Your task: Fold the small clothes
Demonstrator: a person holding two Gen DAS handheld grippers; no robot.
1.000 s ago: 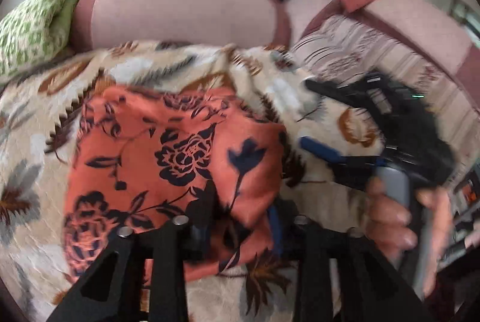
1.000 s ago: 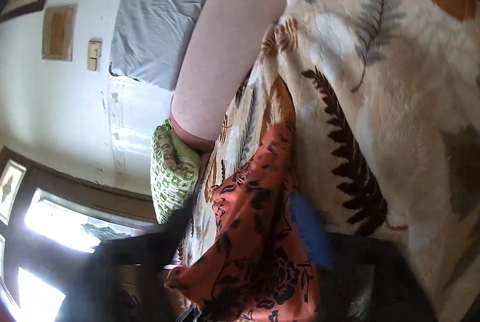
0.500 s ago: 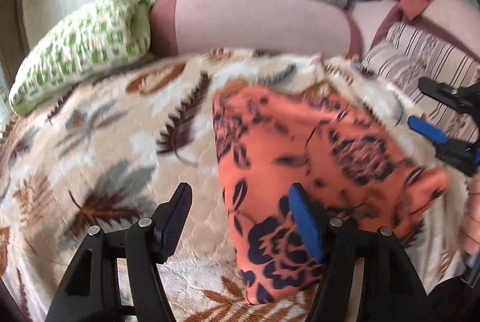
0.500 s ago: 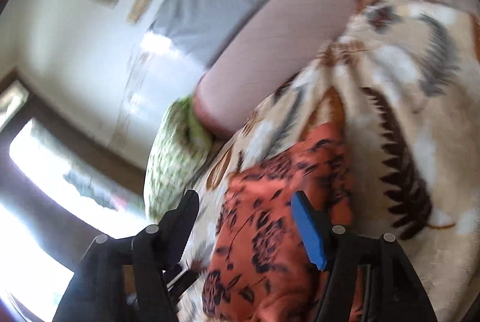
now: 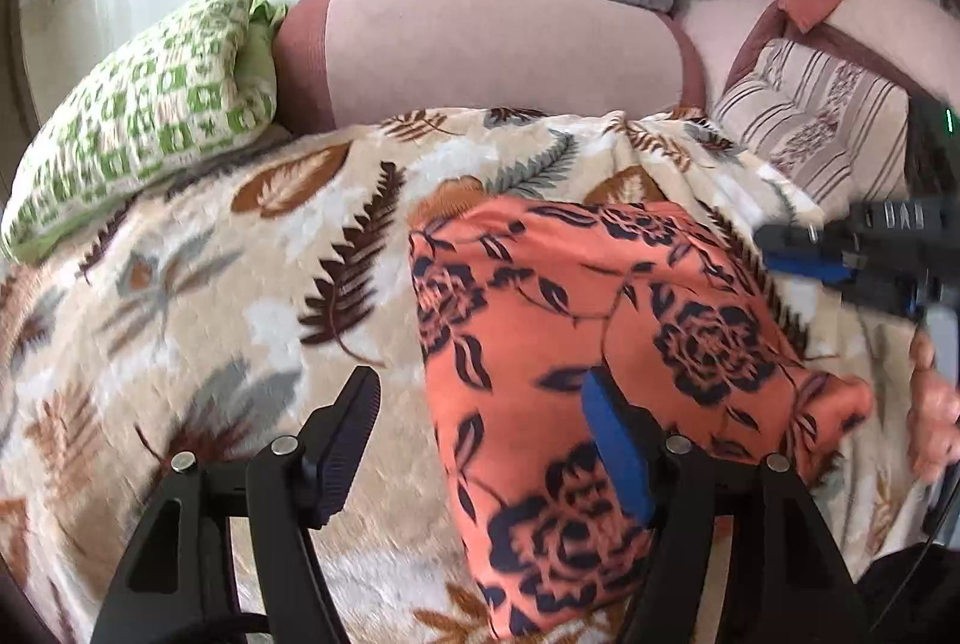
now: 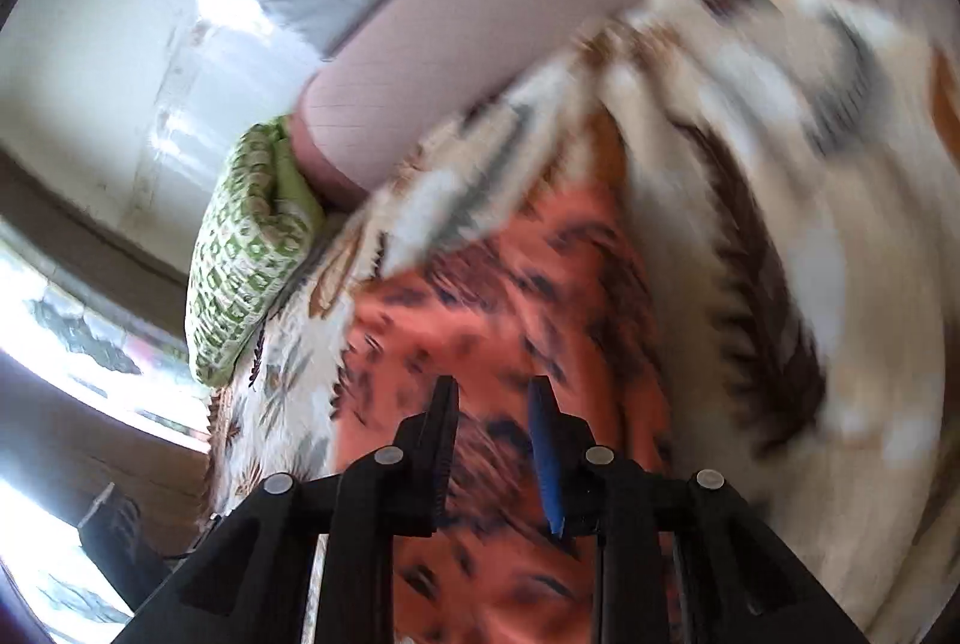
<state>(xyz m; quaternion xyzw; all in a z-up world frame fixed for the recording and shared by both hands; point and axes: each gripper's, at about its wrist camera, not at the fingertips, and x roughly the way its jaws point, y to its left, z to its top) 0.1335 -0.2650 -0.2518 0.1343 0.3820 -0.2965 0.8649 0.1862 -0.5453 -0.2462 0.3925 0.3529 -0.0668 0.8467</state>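
The orange floral garment [image 5: 588,344] lies on the leaf-print blanket [image 5: 240,254], at 2 o'clock from the wide-apart left tool [image 5: 480,440]. The right tool [image 6: 492,422], fingers partly apart, hovers above it.

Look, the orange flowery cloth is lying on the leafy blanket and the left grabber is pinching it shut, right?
Not quite. The orange flowery cloth does lie on the leafy blanket, but the left grabber is open, its jaws spread wide with nothing pinched between them. The left wrist view shows this.
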